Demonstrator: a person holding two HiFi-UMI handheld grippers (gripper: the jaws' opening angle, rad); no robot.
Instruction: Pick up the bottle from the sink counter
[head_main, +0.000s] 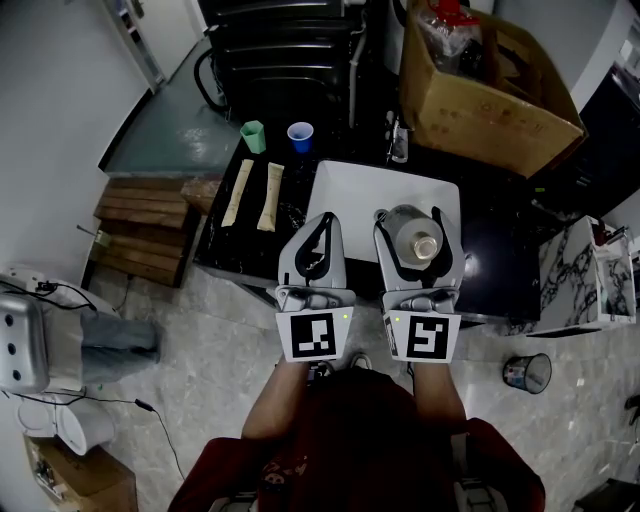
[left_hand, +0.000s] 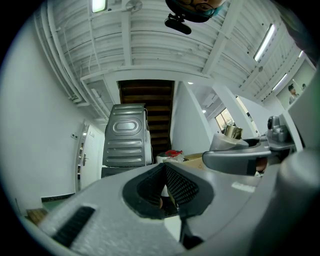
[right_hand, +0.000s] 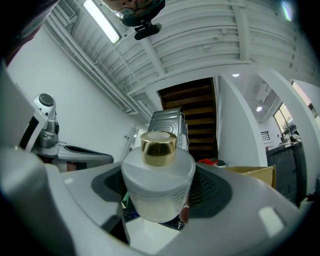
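Observation:
A squat white bottle (head_main: 412, 238) with a gold cap sits between the jaws of my right gripper (head_main: 410, 216), which is shut on its body. It hangs above the white sink basin (head_main: 345, 185), clear of the dark counter (head_main: 232, 250). In the right gripper view the bottle (right_hand: 157, 182) stands upright and fills the gap of the right gripper (right_hand: 159, 202), pads pressing both sides. My left gripper (head_main: 324, 220) hovers beside it to the left, jaws together and nothing in them. The left gripper view shows the left gripper (left_hand: 167, 192) with its pads meeting.
On the counter left of the sink lie two long tan packets (head_main: 240, 192), a green cup (head_main: 253, 136) and a blue cup (head_main: 300, 136). A small clear bottle (head_main: 399, 140) and a big cardboard box (head_main: 480, 85) stand behind the basin. A waste bin (head_main: 527, 372) is on the floor at right.

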